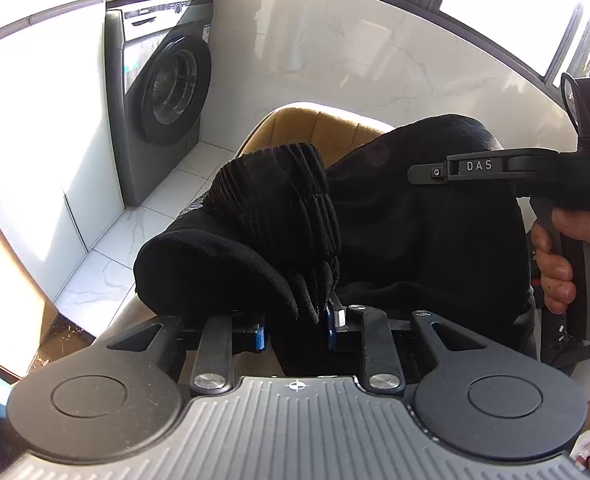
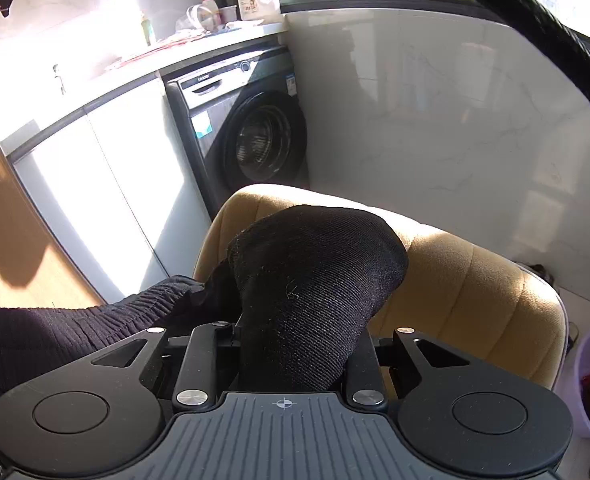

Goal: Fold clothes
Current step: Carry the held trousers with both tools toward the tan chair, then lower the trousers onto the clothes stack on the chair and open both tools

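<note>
Shown from both wrist views, a black garment (image 1: 415,240) is being held aloft between the two tongs, in front of a tan chair (image 2: 475,280) whose back is rising just beyond it. The left tongs (image 1: 297,330) are closing on a bunch of the cloth, their blue pads (image 1: 259,336) pressing it from either side; the ribbed, elastic-looking band (image 1: 295,208) is arching up and over just ahead of them. The right tongs (image 2: 295,344) are likewise pinching a thick gather of the same cloth (image 2: 315,280), which is bulging upward between their fingers and hiding the tips; in the left view these right tongs (image 1: 427,170) are reaching in from the right, level with the upper fold. Judging by the deep, rounded drapes, the fabric is behaving as soft, limp and fairly light, with a slightly grippy twill face rather than a slippery one; it is likely sagging wherever it is unsupported. The ribbed band is probably offering the firmest hold, since its gathered thickness is resisting slipping; a grip on a single thin layer elsewhere is likelier to creep. A washing machine (image 2: 251,128) is standing well beyond the tongs, to the left of the chair.
</note>
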Motion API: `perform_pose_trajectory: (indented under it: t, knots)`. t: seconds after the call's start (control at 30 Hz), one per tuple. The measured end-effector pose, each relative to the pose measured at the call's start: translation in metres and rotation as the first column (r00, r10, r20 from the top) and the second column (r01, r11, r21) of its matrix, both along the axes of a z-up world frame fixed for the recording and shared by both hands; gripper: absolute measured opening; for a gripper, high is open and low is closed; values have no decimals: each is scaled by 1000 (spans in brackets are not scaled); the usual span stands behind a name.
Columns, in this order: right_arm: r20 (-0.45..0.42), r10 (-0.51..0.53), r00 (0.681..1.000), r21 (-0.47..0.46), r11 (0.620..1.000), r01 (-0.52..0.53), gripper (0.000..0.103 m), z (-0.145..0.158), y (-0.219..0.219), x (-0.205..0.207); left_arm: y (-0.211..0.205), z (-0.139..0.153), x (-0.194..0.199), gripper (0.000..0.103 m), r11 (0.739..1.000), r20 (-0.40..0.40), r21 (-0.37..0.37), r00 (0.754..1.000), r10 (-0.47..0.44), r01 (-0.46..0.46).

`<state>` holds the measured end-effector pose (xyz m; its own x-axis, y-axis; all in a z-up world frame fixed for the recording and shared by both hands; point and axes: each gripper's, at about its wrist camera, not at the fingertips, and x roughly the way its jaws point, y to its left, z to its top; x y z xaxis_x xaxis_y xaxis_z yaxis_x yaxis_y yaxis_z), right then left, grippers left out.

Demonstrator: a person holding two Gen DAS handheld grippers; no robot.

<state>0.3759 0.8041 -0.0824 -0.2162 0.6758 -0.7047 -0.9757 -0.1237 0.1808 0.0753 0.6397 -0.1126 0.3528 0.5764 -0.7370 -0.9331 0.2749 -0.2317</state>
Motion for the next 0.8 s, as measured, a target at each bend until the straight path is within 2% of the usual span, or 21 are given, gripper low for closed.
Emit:
perform_pose_trajectory:
  t: [0.17, 0.23, 0.3, 0.33, 0.37, 0.43, 0.53, 0.6, 0.73, 0.8]
  knots:
    - [16, -16, 1000, -65, 998, 17, 22, -48, 9, 9, 2, -37, 15, 28, 999, -60, -44, 998, -25, 23]
    - [23, -39, 999, -84, 996, 41, 24, -71, 14, 11, 6, -52, 15, 32, 997, -74, -78, 997, -21, 15]
    - [12, -98, 995, -111, 989, 99, 31, -93, 19, 18, 8, -55, 14, 43, 996, -82, -85, 996, -25, 18]
    - [12, -139, 990, -125, 982, 139, 41, -101, 19, 21, 13, -55, 12, 45, 995, -85, -94, 996, -35, 27]
    - [13, -179, 984, -139, 974, 179, 60, -110, 19, 24, 19, -54, 11, 48, 994, -86, -104, 995, -45, 36]
    - [-27, -225, 974, -198, 956, 216, 76, -120, 13, 31, 25, -50, 4, 50, 989, -58, -136, 997, -59, 50]
    - [-107, -291, 951, -189, 945, 268, 79, -112, -7, 47, 23, -39, -9, 51, 986, -31, -154, 997, -75, 70]
    - [-187, -343, 921, -175, 934, 312, 82, -101, -30, 60, 21, -31, -18, 54, 986, -27, -142, 995, -94, 90]
    - [-319, -396, 861, -185, 917, 353, 79, -87, -89, 73, -1, -3, -29, 58, 989, -48, -59, 989, -142, 139]
    - [-326, -408, 853, -199, 912, 360, 76, -85, -117, 65, 0, 6, -30, 59, 988, -65, -3, 986, -154, 154]
